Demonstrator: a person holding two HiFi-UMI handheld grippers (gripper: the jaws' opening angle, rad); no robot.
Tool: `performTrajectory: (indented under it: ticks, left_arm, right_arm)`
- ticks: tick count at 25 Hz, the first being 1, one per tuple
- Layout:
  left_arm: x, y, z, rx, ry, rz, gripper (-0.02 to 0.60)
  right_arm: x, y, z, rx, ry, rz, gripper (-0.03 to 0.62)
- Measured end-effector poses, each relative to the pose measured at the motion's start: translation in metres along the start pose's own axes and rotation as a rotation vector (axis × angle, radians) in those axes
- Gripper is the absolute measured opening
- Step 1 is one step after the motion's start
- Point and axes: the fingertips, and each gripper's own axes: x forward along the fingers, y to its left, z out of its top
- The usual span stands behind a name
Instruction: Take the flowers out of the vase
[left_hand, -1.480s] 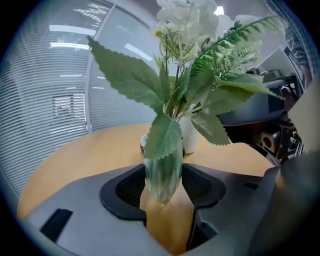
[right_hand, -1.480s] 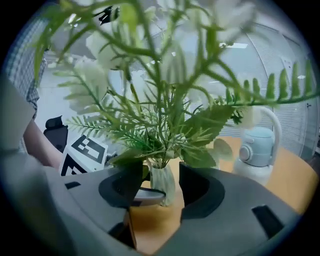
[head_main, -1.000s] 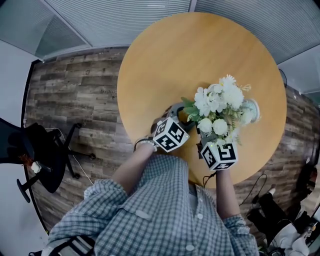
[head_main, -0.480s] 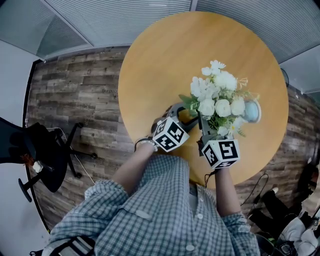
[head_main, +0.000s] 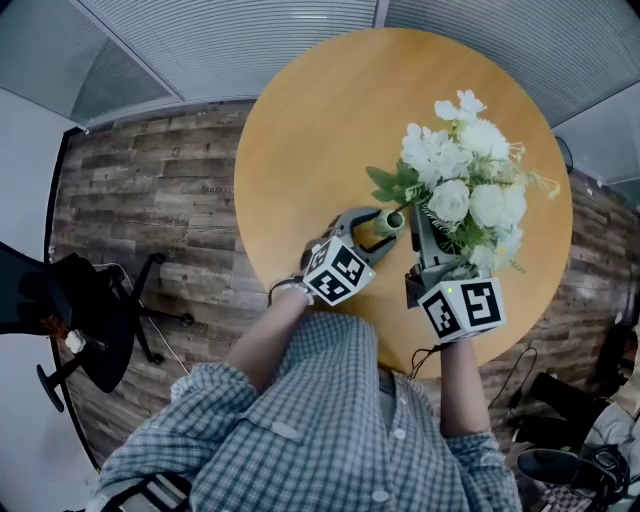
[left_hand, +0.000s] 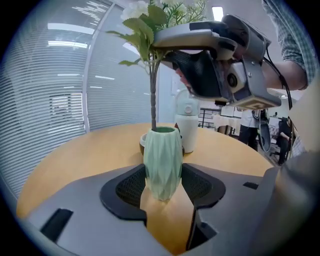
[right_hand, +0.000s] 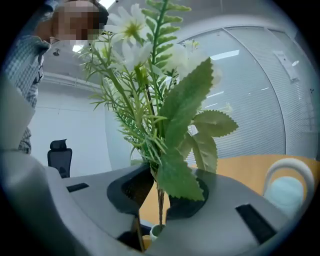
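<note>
A bunch of white flowers (head_main: 465, 195) with green leaves is raised above the round wooden table (head_main: 320, 120). My right gripper (head_main: 420, 238) grips its stems (right_hand: 160, 200) and its jaws are still closing on them. In the left gripper view a thin stem (left_hand: 152, 107) still runs down into the mouth of the ribbed pale green vase (left_hand: 162, 162). That vase (head_main: 388, 222) stands upright on the table, and my left gripper (head_main: 380, 232) is shut on its body, one pad on each side. From the right gripper view the vase mouth (right_hand: 156, 231) shows just below the jaws.
A white lidded jug (left_hand: 188, 129) stands on the table just behind the vase, with a pale round object (right_hand: 285, 192) off to the right. A black office chair (head_main: 70, 300) stands on the wooden floor at the left. The person's checked sleeves fill the near side.
My right gripper has risen with the flowers, drawing the stems up through the vase mouth. The left gripper and the vase have stayed put.
</note>
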Motion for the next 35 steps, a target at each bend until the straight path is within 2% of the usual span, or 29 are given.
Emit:
performTrajectory:
  ticks: [4,9,12,14,17,20,23,29,35]
  left_arm:
    - [0.003,0.0,0.001,-0.001,-0.001,-0.001,0.233]
    - [0.002,0.0,0.001,-0.003,-0.002,-0.001,0.233]
    - [0.0,0.0,0.004,-0.004,-0.003,-0.003,0.233]
    - [0.0,0.0,0.004,-0.004,-0.002,-0.005,0.233]
    - [0.0,0.0,0.001,-0.004,-0.001,-0.008,0.233]
    - [0.004,0.002,-0.001,-0.005,0.001,-0.007,0.233]
    - [0.005,0.002,-0.002,-0.004,0.004,-0.011,0.233]
    - [0.003,0.001,-0.001,-0.001,0.007,-0.017,0.233]
    - [0.002,0.001,-0.001,-0.002,0.007,-0.019,0.233]
  right_arm:
    - [-0.01,-0.003,0.031,-0.006,-0.041,0.003,0.064]
    - [-0.027,-0.011,0.071,-0.034,-0.081,-0.033,0.064]
    - [-0.041,-0.019,0.085,-0.039,-0.06,-0.057,0.064]
    - [-0.053,-0.028,0.082,-0.045,-0.005,-0.092,0.064]
    - [-0.07,-0.038,0.058,-0.029,0.1,-0.134,0.064]
    - [-0.086,-0.047,0.019,0.032,0.203,-0.172,0.064]
    - [-0.101,-0.049,-0.027,0.099,0.323,-0.192,0.064]
    - [-0.121,-0.037,-0.102,0.156,0.553,-0.206,0.064]
    - [-0.125,-0.036,-0.162,0.253,0.692,-0.226,0.064]
